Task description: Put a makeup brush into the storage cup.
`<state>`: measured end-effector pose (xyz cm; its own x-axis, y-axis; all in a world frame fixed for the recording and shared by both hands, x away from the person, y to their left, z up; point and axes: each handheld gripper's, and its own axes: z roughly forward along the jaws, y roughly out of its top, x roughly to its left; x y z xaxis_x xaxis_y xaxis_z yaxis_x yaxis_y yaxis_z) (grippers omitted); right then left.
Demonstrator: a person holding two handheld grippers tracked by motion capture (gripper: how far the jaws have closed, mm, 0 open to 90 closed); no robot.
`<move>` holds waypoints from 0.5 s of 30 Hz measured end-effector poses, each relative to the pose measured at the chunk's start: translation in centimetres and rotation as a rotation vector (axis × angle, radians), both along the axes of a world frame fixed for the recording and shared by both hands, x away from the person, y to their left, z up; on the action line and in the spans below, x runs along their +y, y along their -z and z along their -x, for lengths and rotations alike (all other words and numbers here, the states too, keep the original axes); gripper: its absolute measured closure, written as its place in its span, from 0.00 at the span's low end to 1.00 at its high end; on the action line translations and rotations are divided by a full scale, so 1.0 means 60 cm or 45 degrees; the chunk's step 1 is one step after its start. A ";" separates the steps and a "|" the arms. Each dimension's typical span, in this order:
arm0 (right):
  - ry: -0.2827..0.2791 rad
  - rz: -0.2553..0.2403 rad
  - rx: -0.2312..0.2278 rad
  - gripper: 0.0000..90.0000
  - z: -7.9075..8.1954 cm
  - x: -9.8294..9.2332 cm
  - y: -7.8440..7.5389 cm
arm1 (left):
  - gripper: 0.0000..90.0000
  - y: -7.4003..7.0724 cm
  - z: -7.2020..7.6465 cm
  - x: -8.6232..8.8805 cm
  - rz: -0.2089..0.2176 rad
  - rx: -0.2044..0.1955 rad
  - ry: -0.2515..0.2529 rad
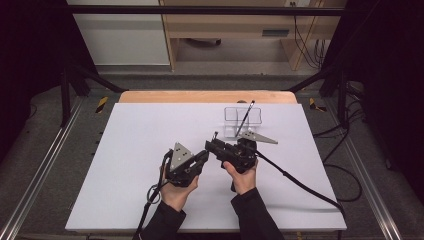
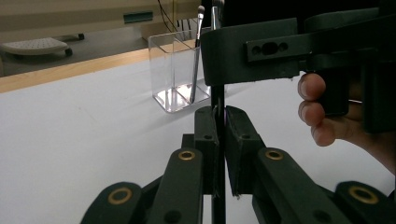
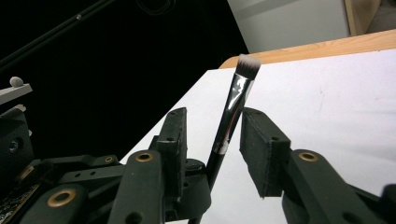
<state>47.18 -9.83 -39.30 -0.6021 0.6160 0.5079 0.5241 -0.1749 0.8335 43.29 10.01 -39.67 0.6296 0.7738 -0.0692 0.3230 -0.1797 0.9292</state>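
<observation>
Currently your left gripper clamps the black handle of a makeup brush mid-table; the brush rises between the jaws of your right gripper, pads apart from it, not pressing. Just beyond stands one clear organizer holding one more brush, near the far edge. Count: two brushes, one organizer. White table lies bare to your left.
</observation>
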 end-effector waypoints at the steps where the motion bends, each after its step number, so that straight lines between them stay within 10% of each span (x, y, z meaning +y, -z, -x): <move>1: -0.002 -0.002 0.001 0.71 0.000 0.000 0.000 | 0.92 0.000 0.000 0.000 0.001 -0.001 0.000; 15: -0.012 -0.026 0.023 0.84 -0.001 0.001 0.002 | 0.92 -0.001 0.002 -0.002 0.003 -0.007 0.002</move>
